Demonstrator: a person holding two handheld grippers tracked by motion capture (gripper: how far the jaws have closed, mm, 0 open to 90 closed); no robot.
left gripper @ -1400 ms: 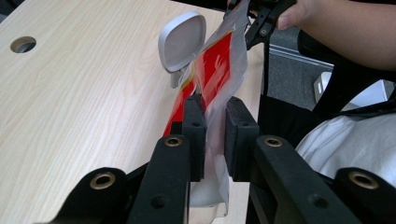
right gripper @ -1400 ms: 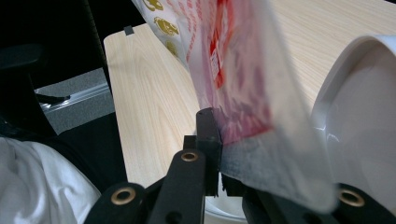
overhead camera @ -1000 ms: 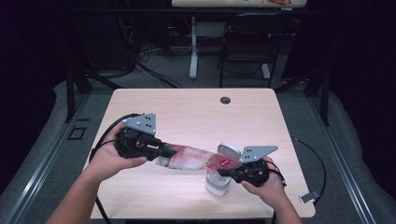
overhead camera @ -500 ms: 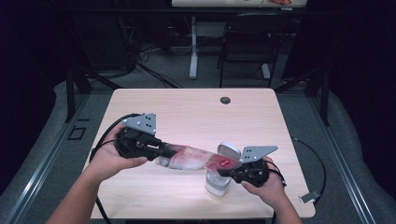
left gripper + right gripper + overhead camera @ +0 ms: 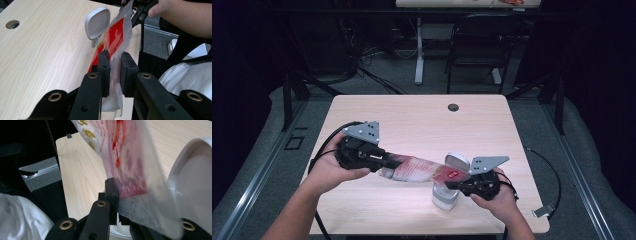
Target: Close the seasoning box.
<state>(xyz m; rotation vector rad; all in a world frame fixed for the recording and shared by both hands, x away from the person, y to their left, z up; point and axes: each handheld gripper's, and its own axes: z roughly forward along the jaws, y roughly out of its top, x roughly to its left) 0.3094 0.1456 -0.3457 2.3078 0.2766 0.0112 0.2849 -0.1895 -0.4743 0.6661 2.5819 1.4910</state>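
Standing near the desk's (image 5: 412,120) front edge toward the right corner, a white lidded container (image 5: 446,196) has its rounded grey-white lid (image 5: 457,161) tipped up, and it sits directly under the right end of the plastic packet (image 5: 419,169), touching or nearly touching it; which of the two cannot be told. A round cable hole (image 5: 453,107) lies near the far edge, well apart, and a dark chair (image 5: 472,45) and table legs stand on the floor beyond the desk. The packet is a clear, crinkled bag with red printing and small gold marks, stretched lengthwise above the front half of the desk between both tools. The left hand-held gripper (image 5: 112,67) has its jaws closed on the packet's clear end, the film pinched between the black pads. The right hand-held gripper (image 5: 117,195) is clamped on the opposite red-printed end, beside the container's white rim.
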